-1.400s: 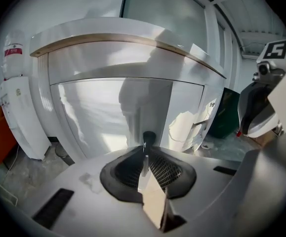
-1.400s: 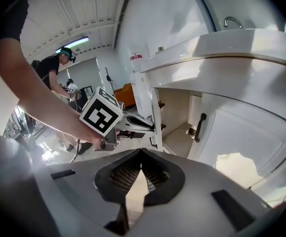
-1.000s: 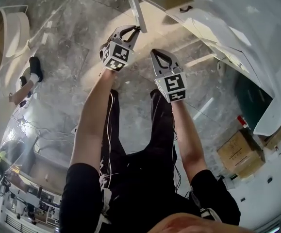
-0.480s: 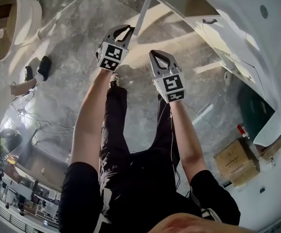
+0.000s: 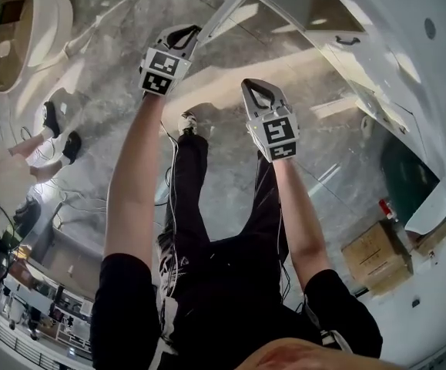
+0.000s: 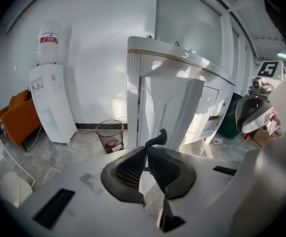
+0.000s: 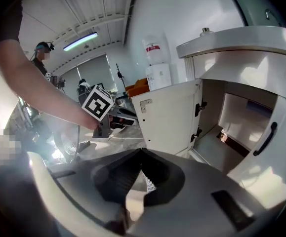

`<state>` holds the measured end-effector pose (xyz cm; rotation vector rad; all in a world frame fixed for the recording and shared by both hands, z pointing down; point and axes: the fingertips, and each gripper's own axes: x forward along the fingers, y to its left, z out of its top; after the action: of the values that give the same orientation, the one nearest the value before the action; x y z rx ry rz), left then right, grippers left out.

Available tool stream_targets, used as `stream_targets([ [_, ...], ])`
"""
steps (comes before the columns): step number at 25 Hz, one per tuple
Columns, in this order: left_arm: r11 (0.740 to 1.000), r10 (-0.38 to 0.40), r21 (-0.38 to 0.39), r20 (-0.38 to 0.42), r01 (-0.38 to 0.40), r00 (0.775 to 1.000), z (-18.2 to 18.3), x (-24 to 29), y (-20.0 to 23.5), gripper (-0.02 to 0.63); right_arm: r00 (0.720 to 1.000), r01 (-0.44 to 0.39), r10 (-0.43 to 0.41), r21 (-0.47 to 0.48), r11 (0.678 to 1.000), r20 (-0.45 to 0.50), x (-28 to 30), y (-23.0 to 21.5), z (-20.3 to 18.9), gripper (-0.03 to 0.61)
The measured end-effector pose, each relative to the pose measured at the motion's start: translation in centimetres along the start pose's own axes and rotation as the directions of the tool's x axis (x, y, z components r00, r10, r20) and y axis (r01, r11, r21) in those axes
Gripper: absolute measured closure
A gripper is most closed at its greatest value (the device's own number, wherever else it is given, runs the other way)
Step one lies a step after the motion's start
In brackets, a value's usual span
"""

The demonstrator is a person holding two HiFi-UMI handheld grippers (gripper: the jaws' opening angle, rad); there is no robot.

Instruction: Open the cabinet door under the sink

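Observation:
The white cabinet door under the sink stands swung out, edge-on in the head view. My left gripper is at its free end. In the left gripper view the jaws are closing on the door's edge, right at the curved black handle, and the door panel rises behind them. My right gripper hangs apart from the door, above the floor. Its tips meet with nothing between them. The right gripper view shows the open door and the cabinet's inside.
A second cabinet door with a black handle stays closed on the right. A water dispenser, a mesh bin and an orange chair stand left of the sink unit. A cardboard box lies at right. Another person's feet stand at left.
The left gripper has moved left and up in the head view, and the door has swung wider open with it. The right gripper has shifted only slightly.

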<state>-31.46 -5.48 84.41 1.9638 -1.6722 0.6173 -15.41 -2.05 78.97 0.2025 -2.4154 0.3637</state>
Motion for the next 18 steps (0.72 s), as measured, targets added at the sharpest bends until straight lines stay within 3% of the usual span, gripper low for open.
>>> stream_targets([
  [10,0.995,-0.083,0.055,-0.010,0.083,0.997,-0.1,-0.6,0.1,0.583,0.999,0.037,-0.037,-0.013,0.999,-0.015,0.2,1.0,1.0,0.520],
  [18,0.991,-0.117,0.058,-0.019,0.118,0.993,0.5,-4.3,-1.1,0.583,0.998,0.060,-0.060,0.006,0.998,-0.008,-1.8,2.0,2.6,0.520],
])
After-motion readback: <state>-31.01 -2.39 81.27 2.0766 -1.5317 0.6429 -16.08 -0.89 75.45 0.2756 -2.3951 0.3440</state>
